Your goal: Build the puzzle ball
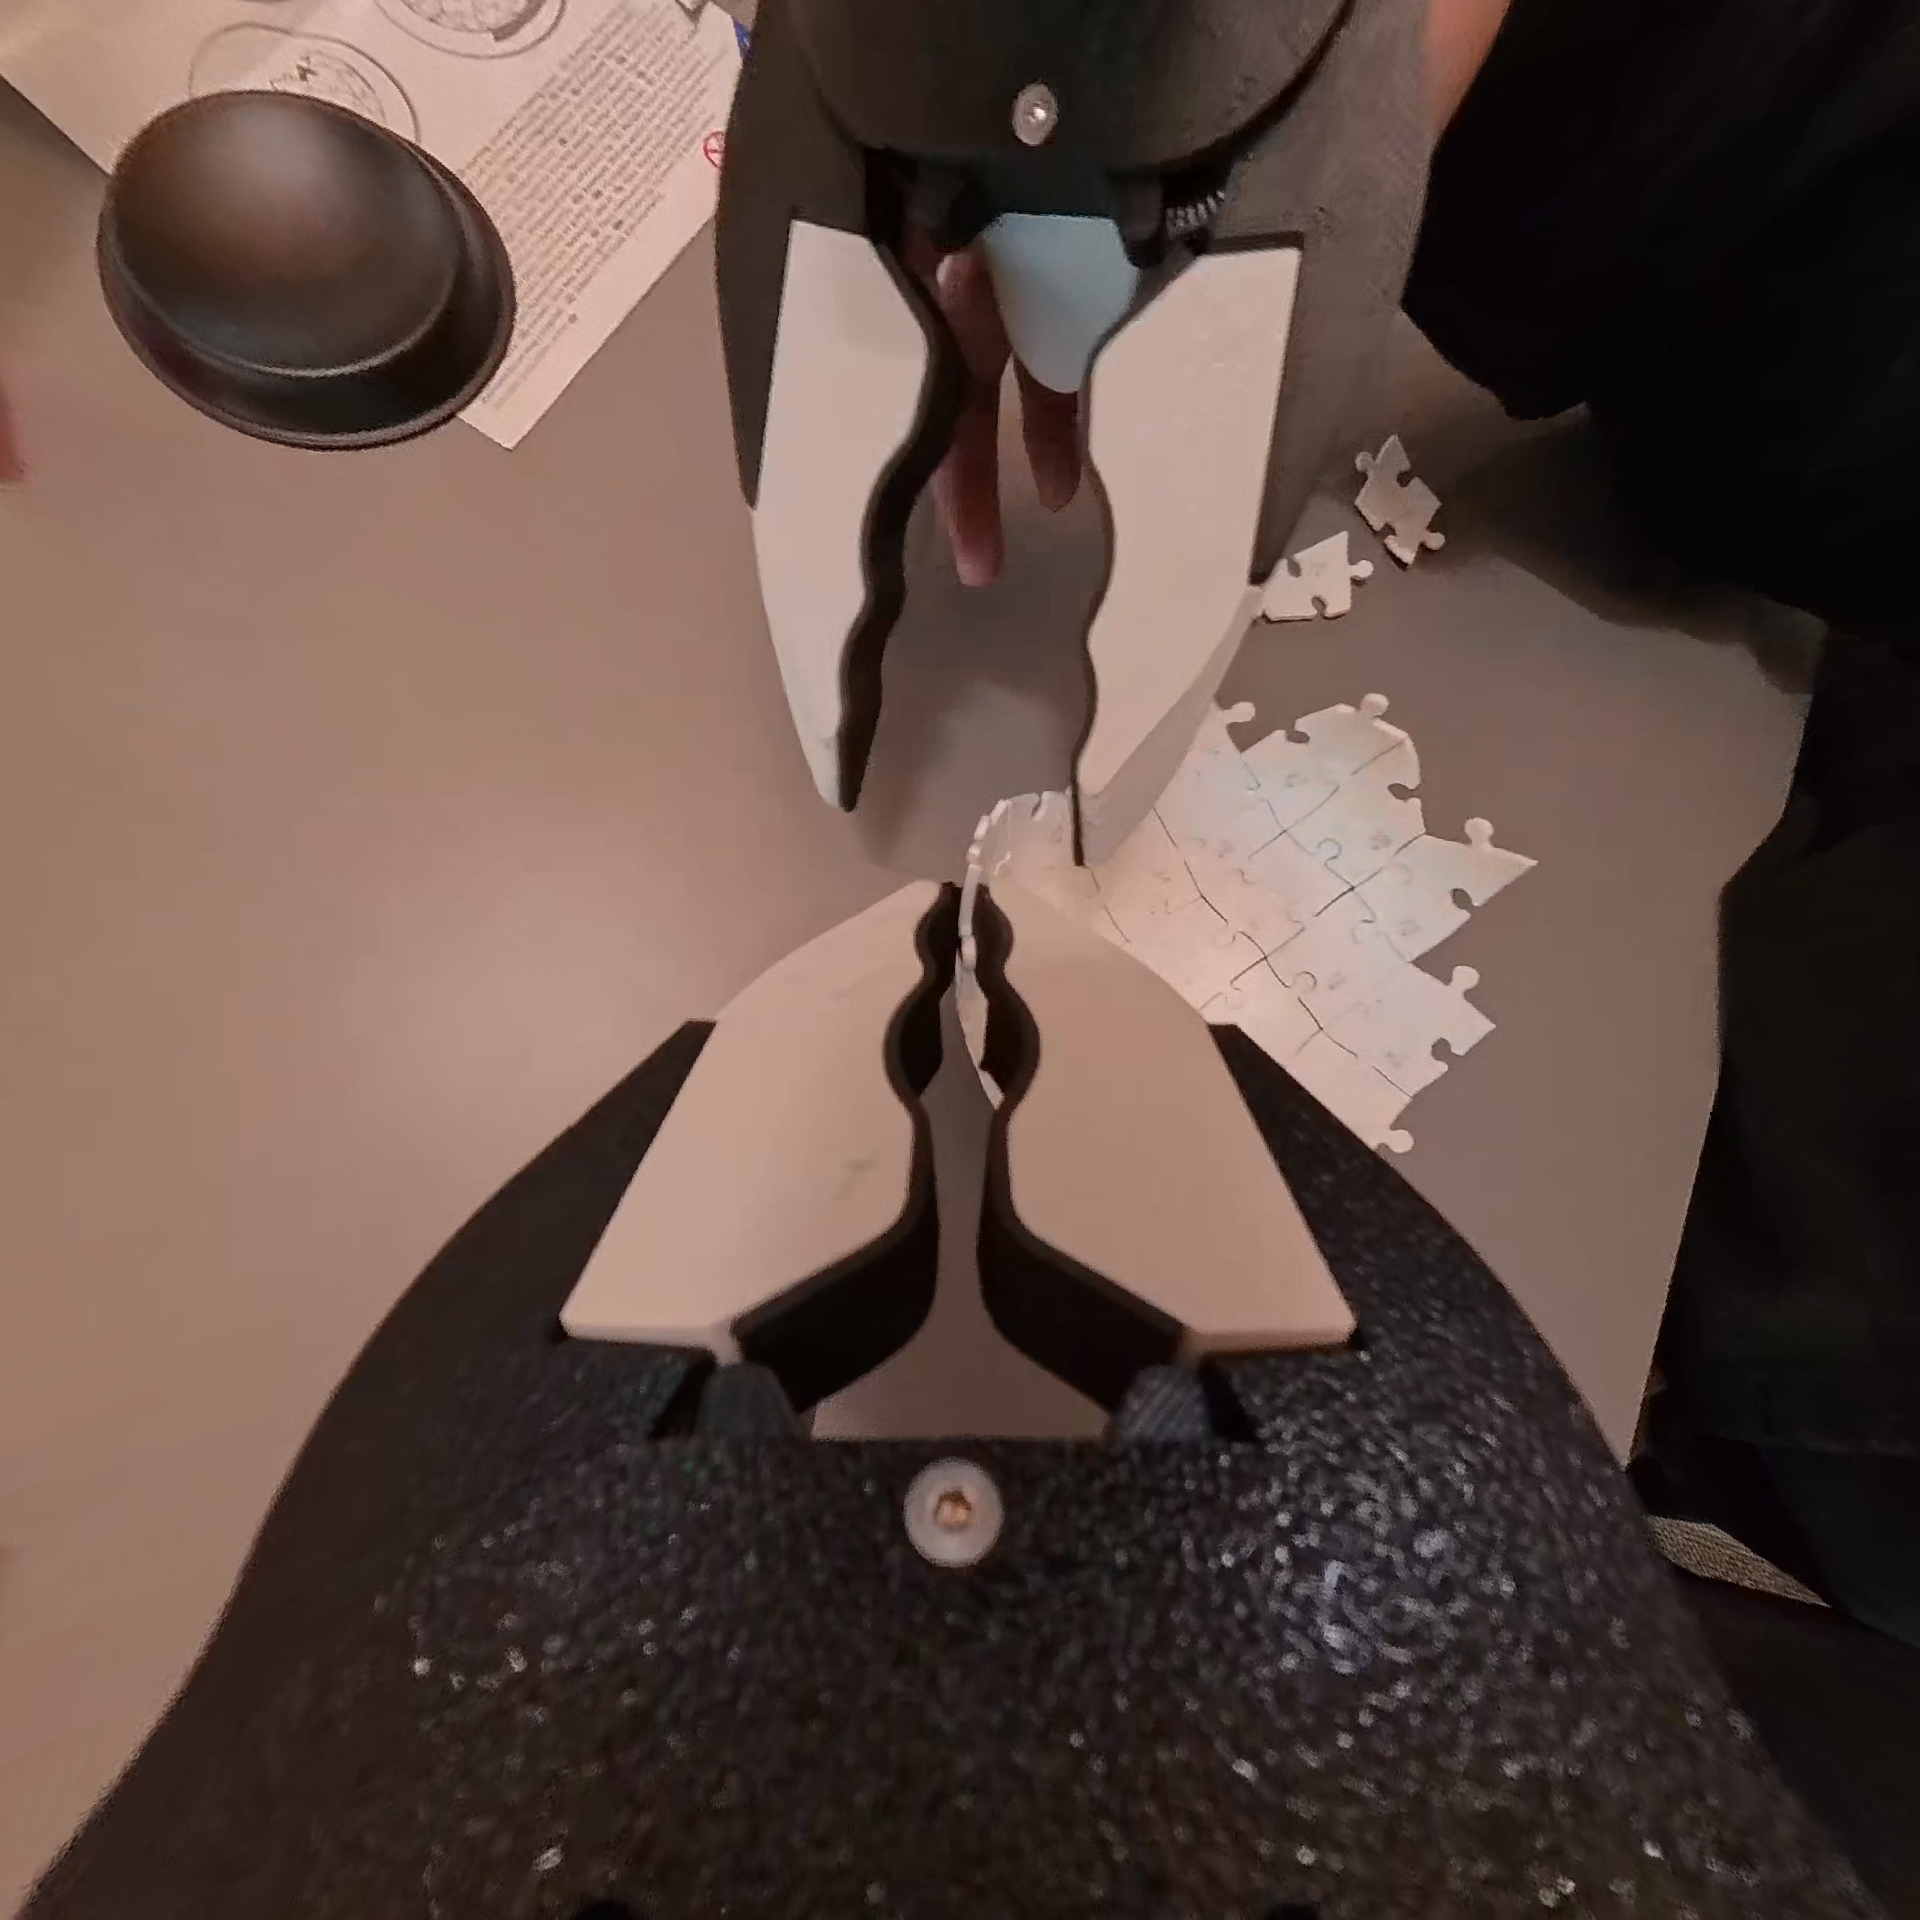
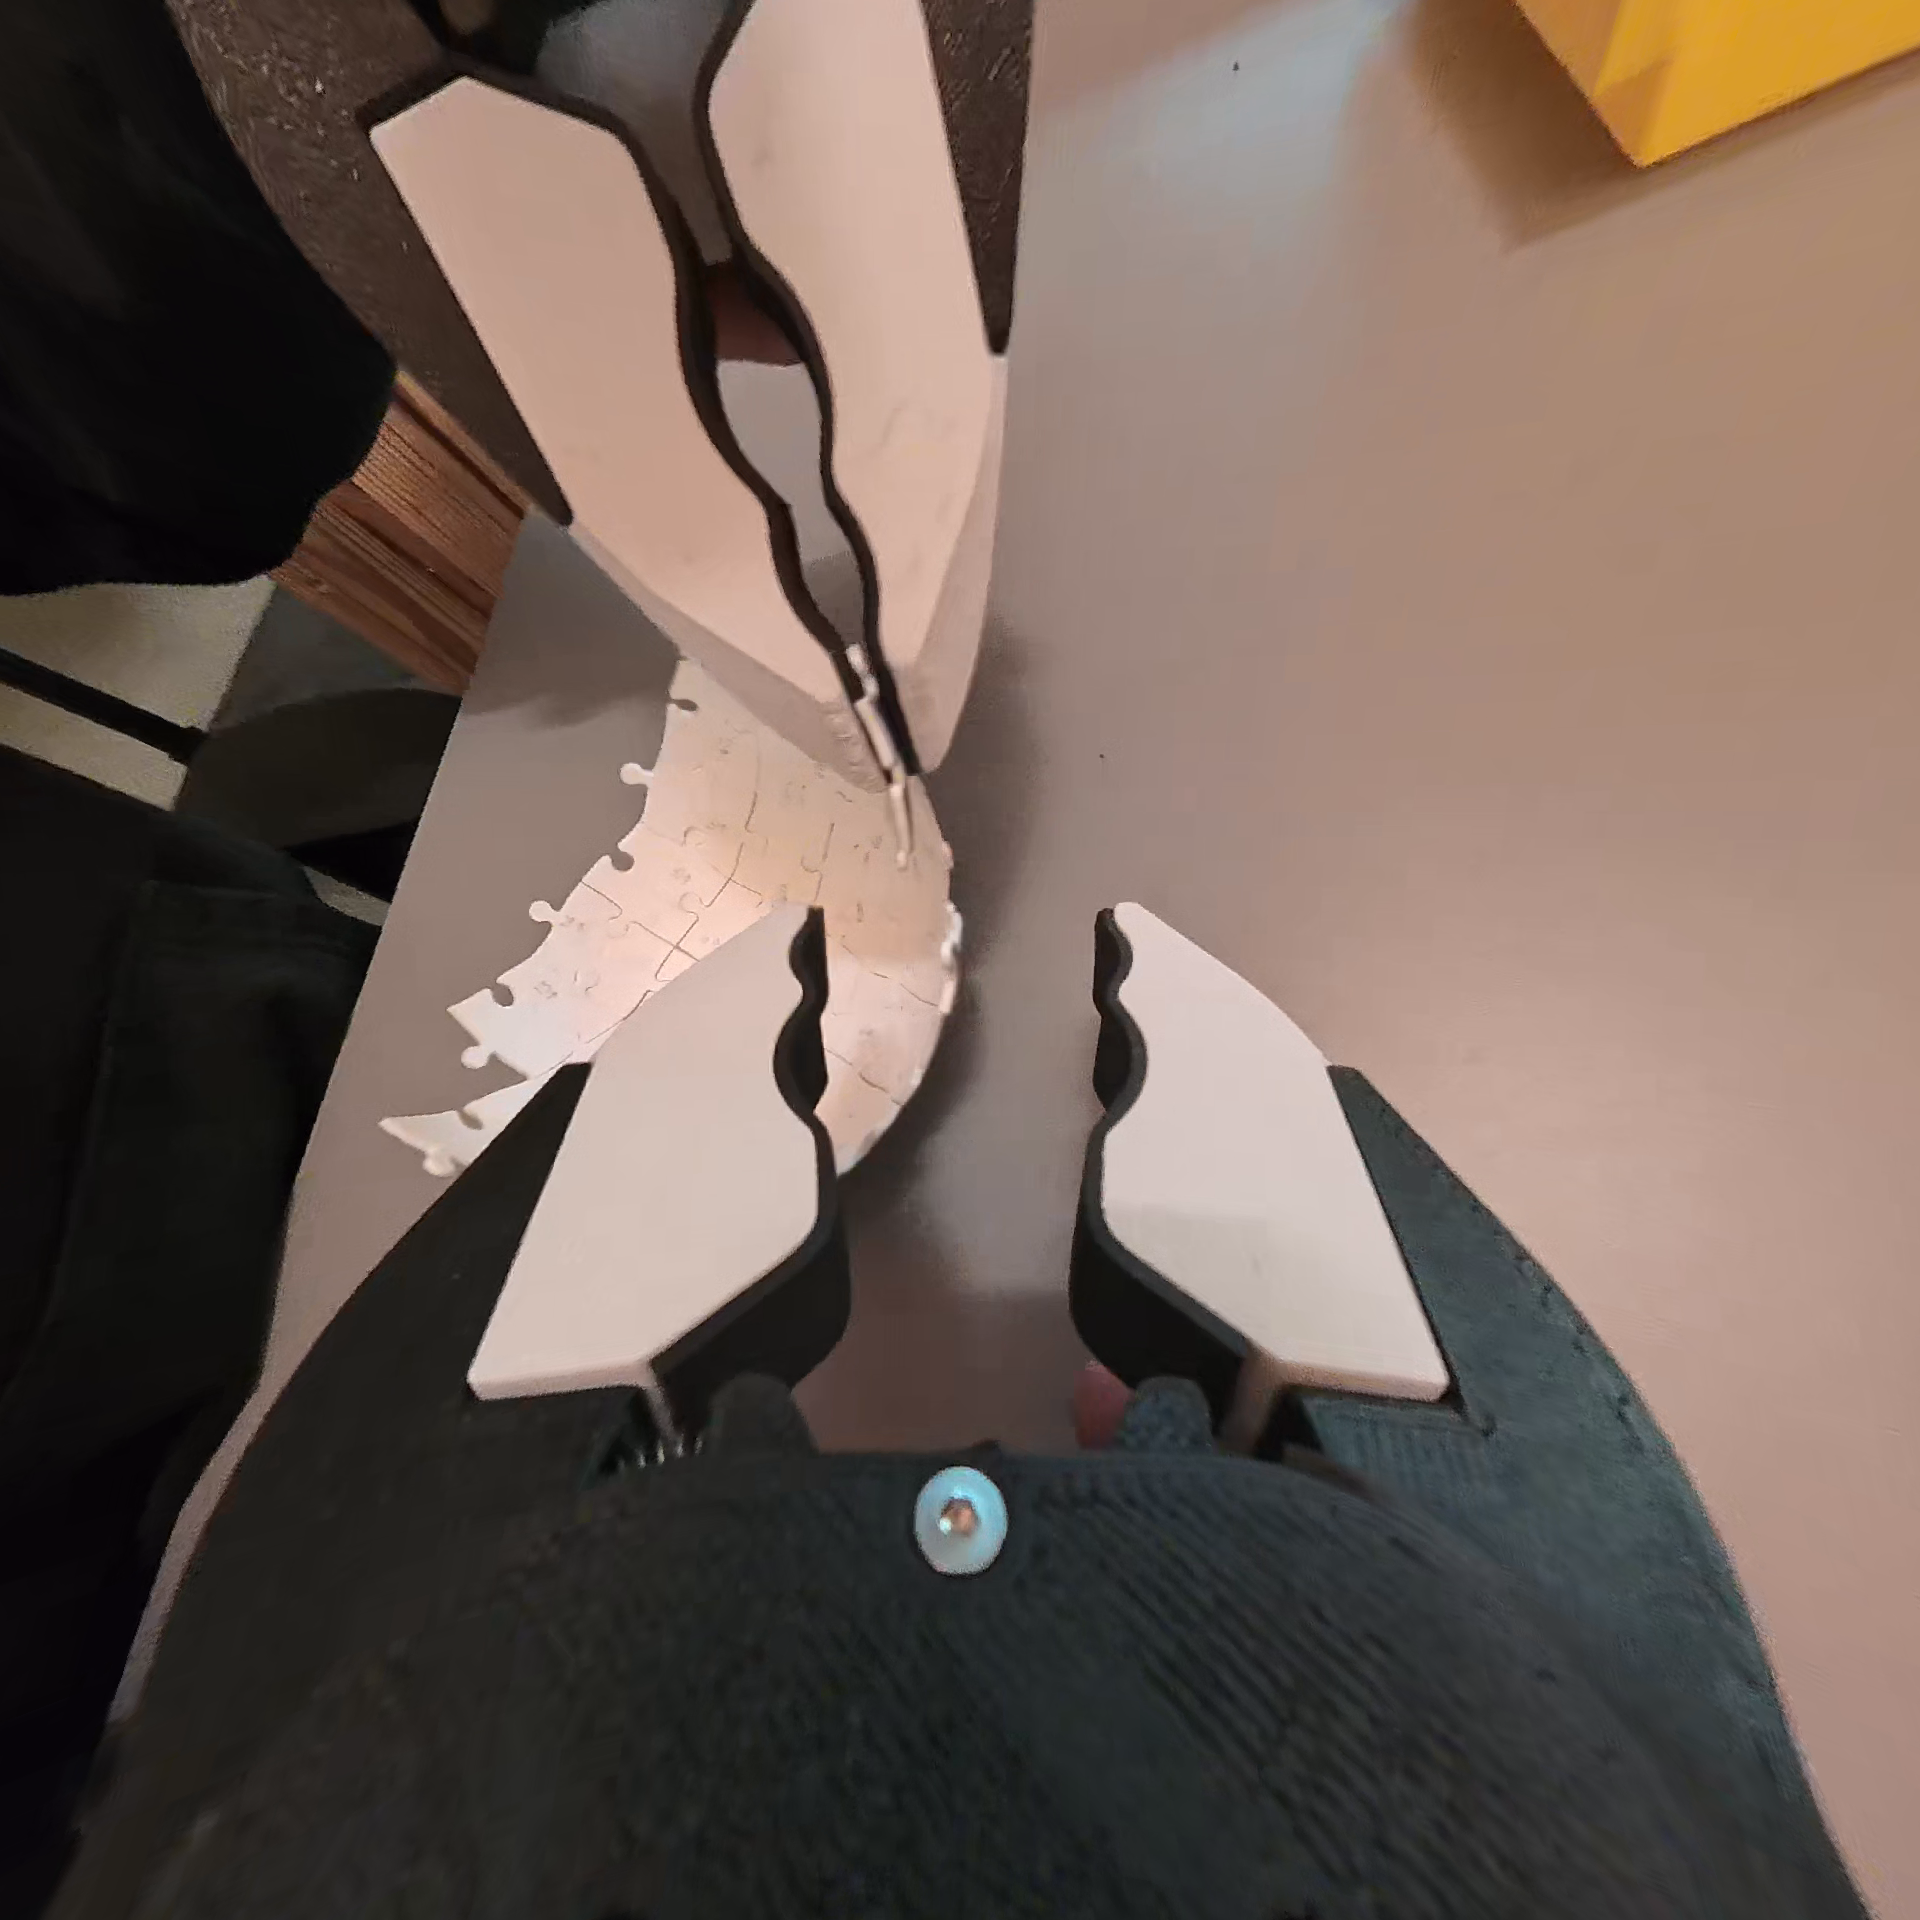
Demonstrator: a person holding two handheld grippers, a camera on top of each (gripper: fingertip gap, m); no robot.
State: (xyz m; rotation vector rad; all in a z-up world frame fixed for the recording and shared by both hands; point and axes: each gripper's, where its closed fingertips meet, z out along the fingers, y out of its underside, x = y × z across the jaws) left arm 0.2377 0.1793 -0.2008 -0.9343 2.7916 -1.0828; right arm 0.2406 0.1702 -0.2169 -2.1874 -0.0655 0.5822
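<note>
A curved white shell of several joined puzzle pieces [image 1: 1340, 914] rests on the grey table, inner side toward the camera. It also shows in the right wrist view [image 2: 717, 894]. My left gripper [image 1: 961, 909] is shut on the shell's thin rim, and the right wrist view shows it from the front [image 2: 888, 758]. My right gripper [image 2: 956, 920] is open and empty, with its left finger over the shell. In the left wrist view it [image 1: 961, 816] points at my left gripper, tips just short of the held rim.
Two loose white puzzle pieces [image 1: 1403, 499] [image 1: 1314, 582] lie beyond the shell. A black domed stand [image 1: 301, 270] sits on a printed paper sheet [image 1: 603, 166] at the far left. A yellow box [image 2: 1714, 62] is at the far right. A person's dark clothing [image 1: 1714, 260] borders the table edge. Less than 4 cm separates the two grippers' tips.
</note>
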